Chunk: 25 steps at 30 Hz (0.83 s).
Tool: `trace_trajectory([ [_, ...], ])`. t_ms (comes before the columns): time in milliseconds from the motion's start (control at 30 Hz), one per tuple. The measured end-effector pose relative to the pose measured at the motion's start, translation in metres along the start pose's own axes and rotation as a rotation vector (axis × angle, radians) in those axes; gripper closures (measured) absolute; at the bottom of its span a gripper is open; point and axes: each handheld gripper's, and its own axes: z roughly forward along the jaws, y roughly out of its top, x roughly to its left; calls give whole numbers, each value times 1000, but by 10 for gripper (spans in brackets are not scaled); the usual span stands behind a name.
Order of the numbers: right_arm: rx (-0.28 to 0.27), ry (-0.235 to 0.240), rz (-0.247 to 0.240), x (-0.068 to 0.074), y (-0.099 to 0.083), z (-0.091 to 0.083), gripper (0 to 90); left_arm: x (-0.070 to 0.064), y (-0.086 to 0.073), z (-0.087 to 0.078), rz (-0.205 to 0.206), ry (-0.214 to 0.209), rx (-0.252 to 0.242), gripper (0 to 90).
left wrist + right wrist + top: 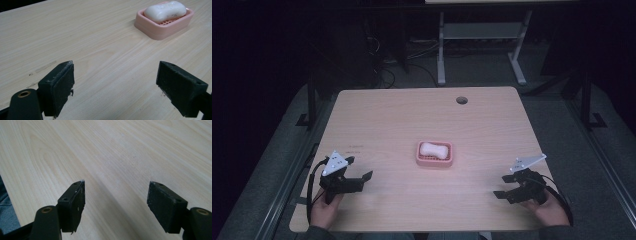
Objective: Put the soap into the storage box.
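Two claws spread wide, empty, soap bar (434,149) lying crosswise in pink dish (434,161).

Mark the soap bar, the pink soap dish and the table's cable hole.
soap bar (434,149), high view, top face.
pink soap dish (160,32), left gripper view, near wall.
cable hole (461,100), high view, its dark opening.

— That small dark printed mark on the light wooden table (353,146), can you read it?
— Too tiny. And the person's left hand (325,210) and right hand (553,208) are cut off at the wrists by the bottom edge
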Motion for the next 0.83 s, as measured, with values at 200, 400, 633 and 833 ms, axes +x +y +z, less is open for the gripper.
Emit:
trace_trajectory([
  [200,-21,-1,8,2,-9,-3,293,0,0,0,2,-1,4,146],
  [400,-33,-14,16,6,-18,-7,289,-1,0,0,4,-3,2,146],
  [633,-51,-29,7,12,-26,-11,286,-2,0,1,-1,-2,-1,146],
  [833,-59,-38,10,18,-26,-11,260,-3,0,1,5,-4,4,146],
])
